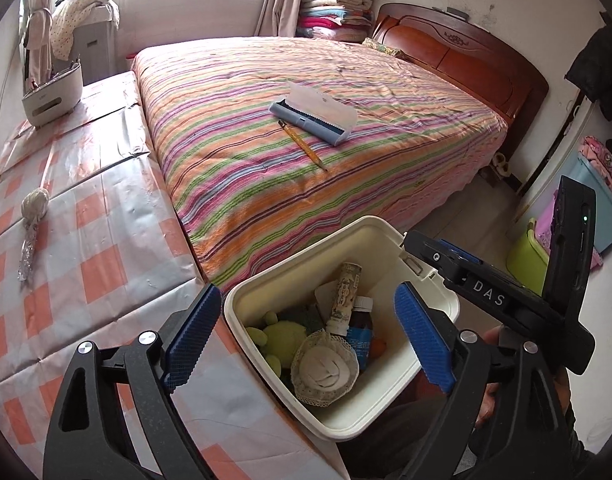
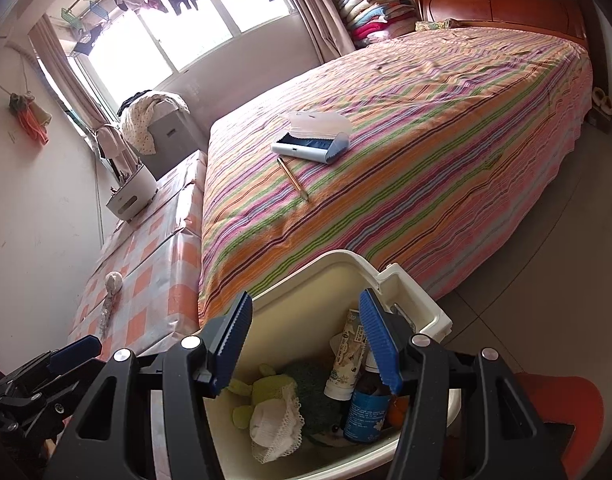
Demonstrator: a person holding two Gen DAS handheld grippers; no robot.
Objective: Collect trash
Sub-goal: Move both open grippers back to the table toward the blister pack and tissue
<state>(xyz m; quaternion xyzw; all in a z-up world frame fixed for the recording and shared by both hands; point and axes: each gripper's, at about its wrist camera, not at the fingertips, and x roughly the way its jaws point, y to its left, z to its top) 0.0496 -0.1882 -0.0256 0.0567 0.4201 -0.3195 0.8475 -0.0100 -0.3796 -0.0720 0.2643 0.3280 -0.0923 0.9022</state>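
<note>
Left hand-held gripper point(image 1: 310, 334) is spread wide over the open cream bin point(image 1: 265, 296), nothing between its blue pads point(image 1: 193, 332); a white lace-edged cloth bundle point(image 1: 326, 368) lies in the bin just below. Also in the bin: green plush toy point(image 1: 279, 338), printed tube point(image 1: 344, 296), brown bottle with blue label point(image 1: 362, 332). Right hand-held gripper point(image 2: 303, 344) is part open above the same bin, and nothing is visibly clamped; its right pad overlaps the tube and bottle in view, contact unclear. Bin sits at the foot of the striped bed point(image 1: 306, 120). Open blue case point(image 1: 312, 114) and pencil point(image 1: 301, 144) lie on the bed. Crumpled wrapper point(image 1: 31, 232) lies on the checked worktop point(image 1: 105, 240), well apart from the bin.
</note>
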